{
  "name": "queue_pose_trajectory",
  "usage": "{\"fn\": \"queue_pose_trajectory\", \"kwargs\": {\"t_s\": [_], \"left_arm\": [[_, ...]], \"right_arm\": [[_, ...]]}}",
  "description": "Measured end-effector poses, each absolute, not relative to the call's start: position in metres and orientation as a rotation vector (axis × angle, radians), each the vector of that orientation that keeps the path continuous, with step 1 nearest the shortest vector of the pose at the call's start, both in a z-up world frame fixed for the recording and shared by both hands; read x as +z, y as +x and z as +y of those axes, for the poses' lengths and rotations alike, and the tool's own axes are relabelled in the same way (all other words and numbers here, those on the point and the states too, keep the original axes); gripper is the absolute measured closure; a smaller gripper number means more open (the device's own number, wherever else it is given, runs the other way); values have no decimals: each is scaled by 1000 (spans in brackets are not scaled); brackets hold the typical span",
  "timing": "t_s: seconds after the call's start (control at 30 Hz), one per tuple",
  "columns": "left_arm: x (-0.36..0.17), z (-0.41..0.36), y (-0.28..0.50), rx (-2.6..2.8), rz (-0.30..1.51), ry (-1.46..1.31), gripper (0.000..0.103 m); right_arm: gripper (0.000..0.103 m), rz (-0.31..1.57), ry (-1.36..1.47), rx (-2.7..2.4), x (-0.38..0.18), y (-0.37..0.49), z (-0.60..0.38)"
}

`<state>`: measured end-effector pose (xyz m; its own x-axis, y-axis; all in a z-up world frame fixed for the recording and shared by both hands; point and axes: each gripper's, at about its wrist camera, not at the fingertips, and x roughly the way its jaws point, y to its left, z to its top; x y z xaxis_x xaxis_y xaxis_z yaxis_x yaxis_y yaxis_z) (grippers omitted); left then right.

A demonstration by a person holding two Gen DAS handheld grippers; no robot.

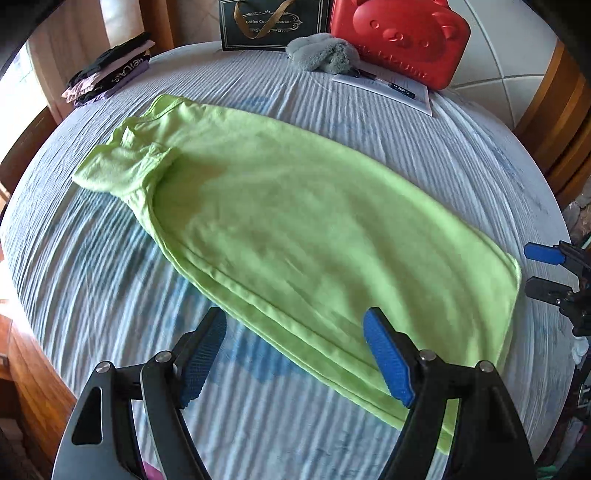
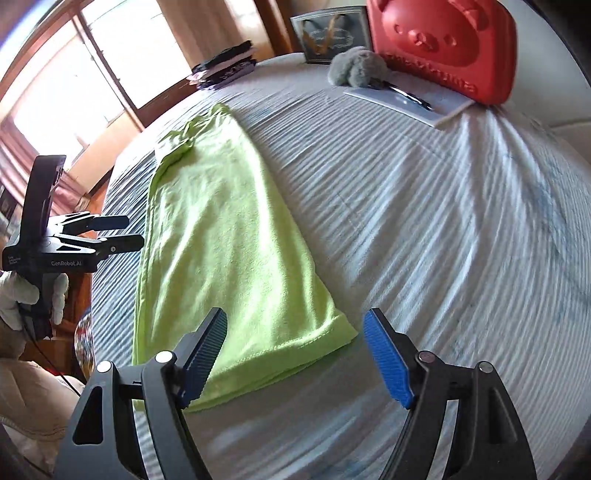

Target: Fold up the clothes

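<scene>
A lime-green shirt (image 1: 280, 229) lies folded lengthwise into a long strip on the striped white bed sheet (image 1: 110, 295); collar and sleeve are at its far left end. My left gripper (image 1: 295, 328) is open and empty, hovering over the shirt's near hem edge. It also shows in the right wrist view (image 2: 122, 230), left of the shirt. My right gripper (image 2: 295, 328) is open and empty, just above the shirt's (image 2: 221, 240) near hem corner. It shows in the left wrist view (image 1: 535, 269) beyond the hem at the right.
A stack of folded dark and purple clothes (image 1: 107, 70) sits at the far left. A dark gift bag (image 1: 269, 22), a red bear-face case (image 1: 399, 37), a grey fluffy item (image 1: 321, 50) and a notebook with a pen (image 1: 388, 88) stand at the back. Wooden floor lies left.
</scene>
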<state>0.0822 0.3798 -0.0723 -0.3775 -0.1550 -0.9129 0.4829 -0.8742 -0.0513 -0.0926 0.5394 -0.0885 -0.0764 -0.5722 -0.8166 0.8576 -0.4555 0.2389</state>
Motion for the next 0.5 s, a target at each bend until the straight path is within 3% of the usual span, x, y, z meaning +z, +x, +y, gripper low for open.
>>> {"fn": "queue_pose_trajectory", "kwargs": {"t_s": [0.1, 0.43, 0.5], "left_arm": [[-77, 417, 95, -2212, 499, 1451, 24], [-85, 503, 127, -2010, 641, 1390, 24], [-85, 512, 130, -1978, 656, 1376, 24]], "right_arm": [[22, 441, 1032, -1661, -87, -89, 552], [22, 588, 901, -1505, -102, -84, 568], [38, 639, 887, -1483, -105, -85, 563]]}}
